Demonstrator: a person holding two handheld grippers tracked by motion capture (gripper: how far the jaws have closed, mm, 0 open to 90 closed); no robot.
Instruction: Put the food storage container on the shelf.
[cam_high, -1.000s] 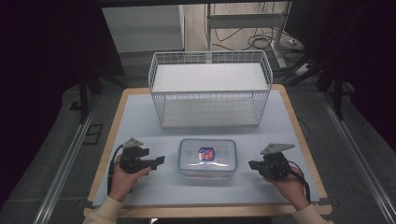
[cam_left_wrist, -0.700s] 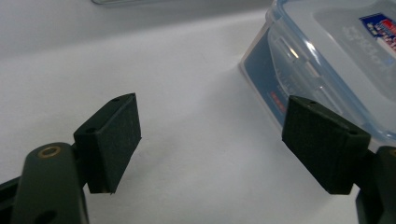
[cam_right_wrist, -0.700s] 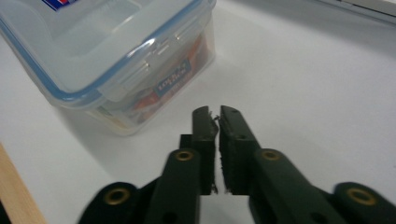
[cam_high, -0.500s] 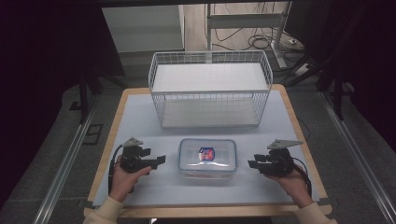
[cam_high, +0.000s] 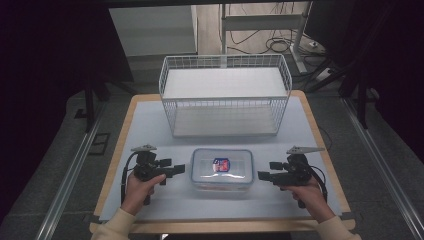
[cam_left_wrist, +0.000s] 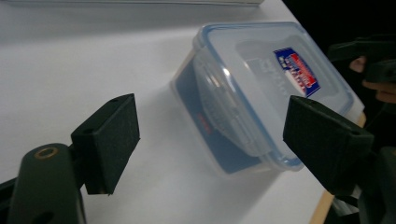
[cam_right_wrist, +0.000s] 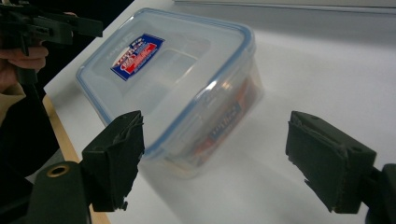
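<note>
Plastic container (cam_high: 222, 169) with a clear snap-on lid and a red and blue label is sitting on the white tabletop (cam_high: 150, 125), near its front edge and between the two hands. Behind it, well apart, a white wire basket (cam_high: 225, 100) is standing toward the far side.

Left claw (cam_high: 177, 169) is hovering just beside the container's left end, pointing at it, with its jaws standing wide and released; in the left gripper view the container's short side is lying ahead of the two black pads (cam_left_wrist: 112, 140), and nothing is pressed between them.

Right claw (cam_high: 264, 176) is pointing at the container's right end from just beside it. Its jaws have just been opening and are now gaping wide, released, with the container's corner lying beyond the pads (cam_right_wrist: 119, 154), not gripped.
</note>
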